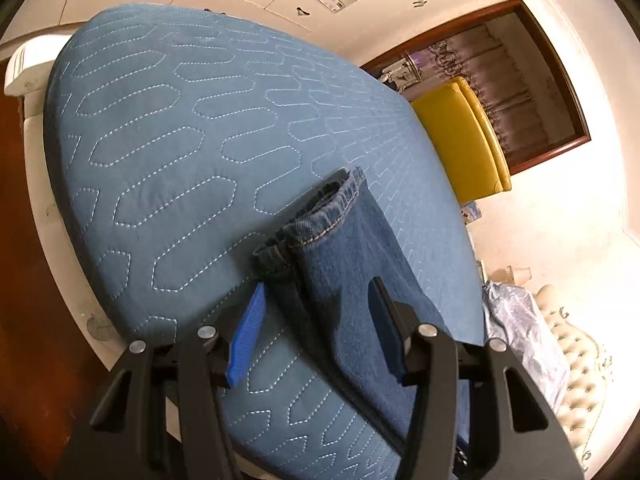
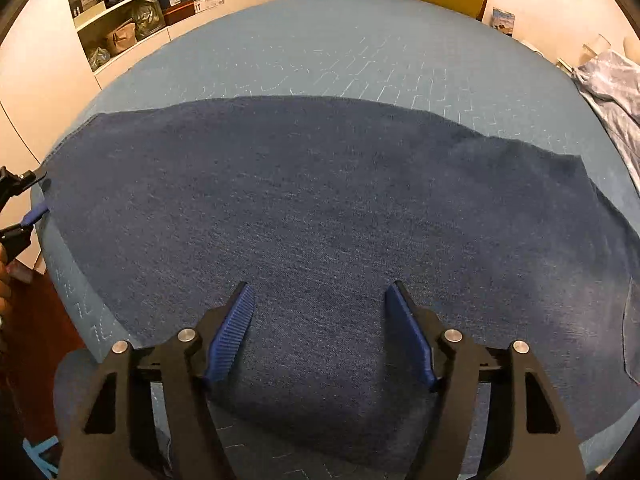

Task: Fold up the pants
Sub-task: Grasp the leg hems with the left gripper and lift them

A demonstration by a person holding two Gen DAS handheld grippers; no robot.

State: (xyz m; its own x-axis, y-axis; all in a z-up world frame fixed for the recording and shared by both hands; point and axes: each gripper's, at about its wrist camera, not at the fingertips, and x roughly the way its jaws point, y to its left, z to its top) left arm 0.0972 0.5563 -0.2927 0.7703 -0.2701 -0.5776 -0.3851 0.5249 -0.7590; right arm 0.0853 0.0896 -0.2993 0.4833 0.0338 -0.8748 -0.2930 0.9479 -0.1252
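Jeans spread flat on a blue quilted bed, both tongs wide
The jeans (image 2: 312, 240) lie across the quilted bed cover (image 1: 180, 128), hems (image 1: 320, 216) toward 12 o'clock of the left tongs (image 1: 316, 296), bare quilt beyond; right tongs (image 2: 320, 300) gape wide over denim; open shelves (image 2: 140, 8) at 10 o'clock hold bags and boxes

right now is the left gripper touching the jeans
Cannot tell. In the left wrist view the left gripper straddles the jeans near the hems, jaws open, but no clear gap or contact shows. The right wrist view shows it only at the denim's edge.
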